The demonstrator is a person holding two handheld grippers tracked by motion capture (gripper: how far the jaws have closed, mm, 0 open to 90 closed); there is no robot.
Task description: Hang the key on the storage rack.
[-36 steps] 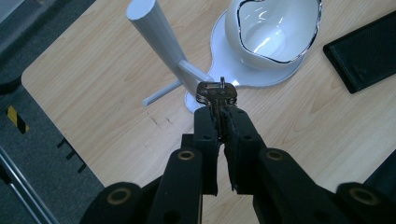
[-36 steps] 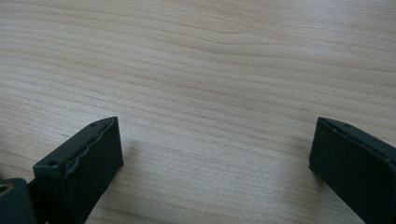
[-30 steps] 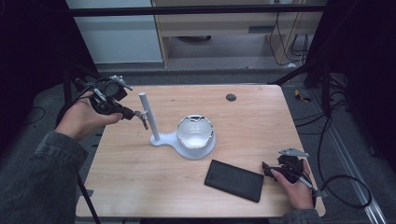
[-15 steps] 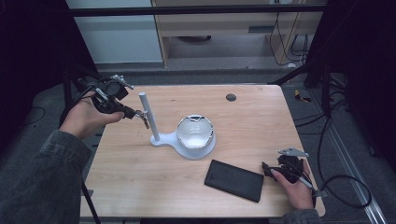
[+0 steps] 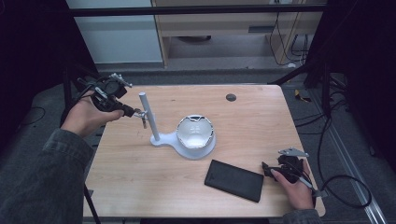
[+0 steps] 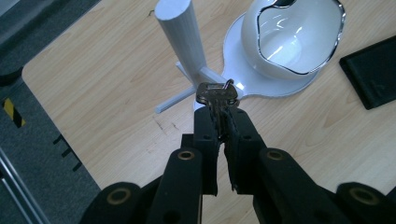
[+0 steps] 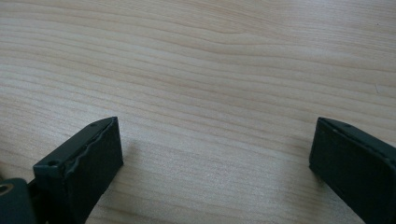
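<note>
High view, left gripper: I see my left gripper point(image 5: 138, 113) up at the left edge of the table point(image 5: 140, 186), right next to the white post point(image 5: 148, 116) of the stand.
High view, key: A small key point(image 5: 143, 119) hangs from the tips, just beside the post, about halfway up it.
High view, stand: The post rises from a flat white base point(image 5: 187, 148). A shiny white bowl point(image 5: 195, 131) sits on that base.
High view, right gripper: My right gripper point(image 5: 267, 169) rests low on the table at the right, just beside a flat black case point(image 5: 234, 180).
Left gripper view, grip: The two black jaws are squeezed tight on the key point(image 6: 215, 94). Its round head with a little ring point(image 6: 229, 84) sticks out past the tips.
Left gripper view, peg: A thin white peg point(image 6: 175, 100) pokes out from low on the post point(image 6: 183, 39), near the key head.
Left gripper view, how to do it well: I think the key ring should go on that peg. I should move slowly, keep the grip firm, line the ring up with the peg tip, and not bump the post.
Right gripper view, jaws: The jaws stand wide apart with nothing between them, just bare wood point(image 7: 210, 84).
Right gripper view, how to do it well: I should keep this hand still and out of the way.
</note>
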